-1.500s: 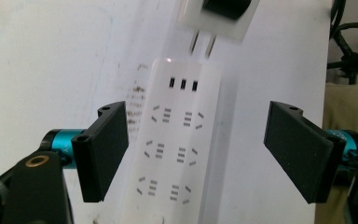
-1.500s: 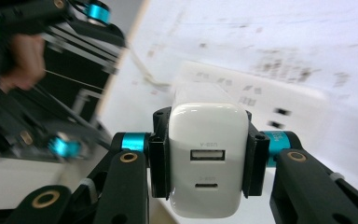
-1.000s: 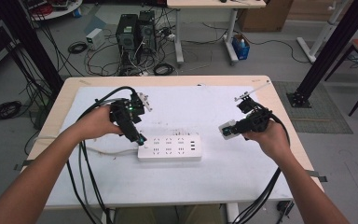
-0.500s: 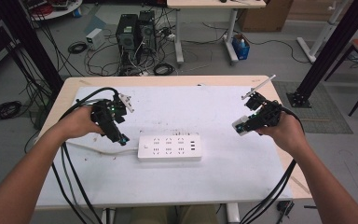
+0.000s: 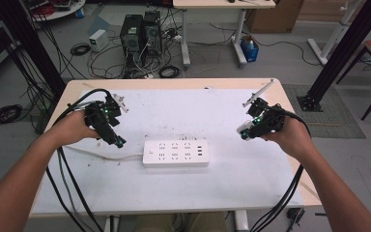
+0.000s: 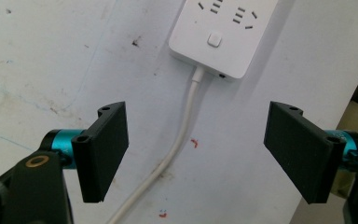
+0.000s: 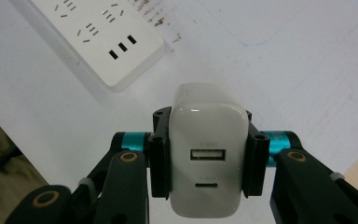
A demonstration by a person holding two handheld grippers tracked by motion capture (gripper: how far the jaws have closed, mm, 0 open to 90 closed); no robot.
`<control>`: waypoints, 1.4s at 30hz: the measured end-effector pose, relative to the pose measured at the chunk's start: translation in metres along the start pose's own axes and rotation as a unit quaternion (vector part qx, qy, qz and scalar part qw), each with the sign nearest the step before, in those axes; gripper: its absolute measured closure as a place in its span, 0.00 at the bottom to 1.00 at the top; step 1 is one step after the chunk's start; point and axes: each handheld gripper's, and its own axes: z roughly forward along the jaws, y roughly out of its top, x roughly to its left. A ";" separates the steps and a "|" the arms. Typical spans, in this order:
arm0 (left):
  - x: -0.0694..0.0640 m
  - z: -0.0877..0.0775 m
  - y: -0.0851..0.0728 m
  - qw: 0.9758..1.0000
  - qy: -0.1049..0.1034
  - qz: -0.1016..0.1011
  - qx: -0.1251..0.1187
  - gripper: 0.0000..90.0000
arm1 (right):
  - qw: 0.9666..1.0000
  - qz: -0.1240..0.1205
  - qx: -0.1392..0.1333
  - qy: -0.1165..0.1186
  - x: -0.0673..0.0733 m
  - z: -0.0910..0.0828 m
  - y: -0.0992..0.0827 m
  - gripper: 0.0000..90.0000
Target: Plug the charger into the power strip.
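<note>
A white power strip (image 5: 176,153) lies flat in the middle of the white table; its switch end (image 6: 223,32) and its USB end (image 7: 112,46) show in the gripper views. Its white cord (image 6: 177,140) runs off to the left. My left gripper (image 5: 110,130) hovers left of the strip, open and empty, its jaws straddling the cord from above (image 6: 196,154). My right gripper (image 5: 246,131) hangs right of the strip, shut on a white USB charger (image 7: 209,158) whose two ports face the camera.
The table (image 5: 222,183) has wooden edges at left, right and back. Black cables trail from both grippers over the front edge. Computer towers (image 5: 139,34) and loose cables sit on the floor behind the table.
Both hands have drawn apart from the strip: the left gripper moved left, the right gripper moved right with the charger still held.
</note>
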 end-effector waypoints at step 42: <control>0.009 0.026 -0.021 0.999 0.026 0.014 0.023 0.24 | 0.961 -0.249 0.093 0.075 0.076 0.118 0.115 0.69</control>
